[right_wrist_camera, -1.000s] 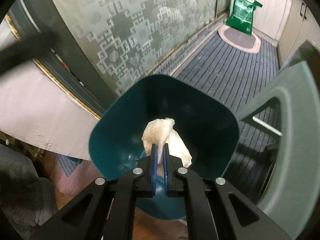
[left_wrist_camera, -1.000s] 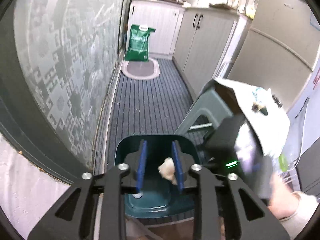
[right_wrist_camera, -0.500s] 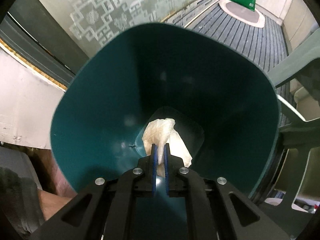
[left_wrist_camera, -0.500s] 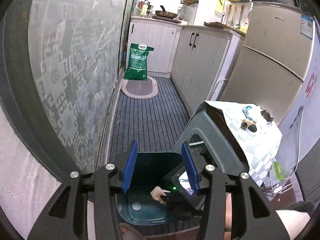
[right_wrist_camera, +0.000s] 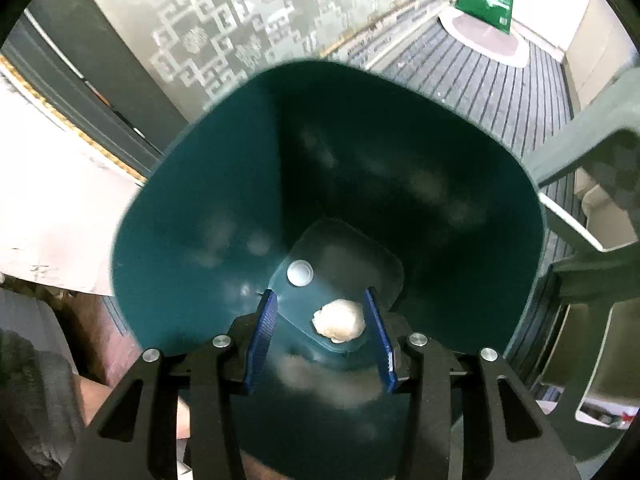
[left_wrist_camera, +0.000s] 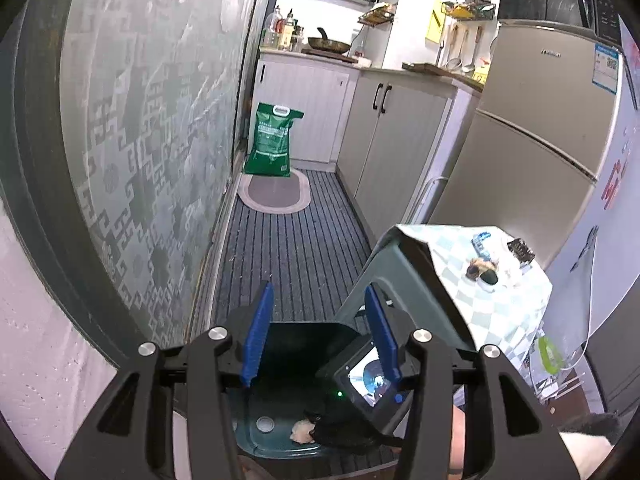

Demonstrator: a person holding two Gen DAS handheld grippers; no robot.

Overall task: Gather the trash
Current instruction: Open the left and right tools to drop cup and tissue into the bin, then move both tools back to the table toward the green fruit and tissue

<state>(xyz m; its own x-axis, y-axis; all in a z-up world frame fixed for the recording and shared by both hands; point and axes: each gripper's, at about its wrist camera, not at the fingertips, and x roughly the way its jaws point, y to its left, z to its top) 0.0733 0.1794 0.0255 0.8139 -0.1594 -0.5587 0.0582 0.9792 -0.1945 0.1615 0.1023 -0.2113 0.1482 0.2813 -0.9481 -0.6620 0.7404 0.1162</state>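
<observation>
Trash wad [right_wrist_camera: 339, 319] lies loose on the floor of the teal bin [right_wrist_camera: 208, 216], so that piece is collected. My right tongs [right_wrist_camera: 322, 330] gape above it, and my left tongs [left_wrist_camera: 316, 334] gape empty over the bin. More scraps [left_wrist_camera: 482, 270] on the stool beside it look left.

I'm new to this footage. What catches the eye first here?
The teal bin fills the right wrist view, with a crumpled tissue lying on its bottom between the open right hand-held gripper fingers. In the left view, the open left hand-held gripper hangs above the bin, with a green bag standing down the corridor.
</observation>
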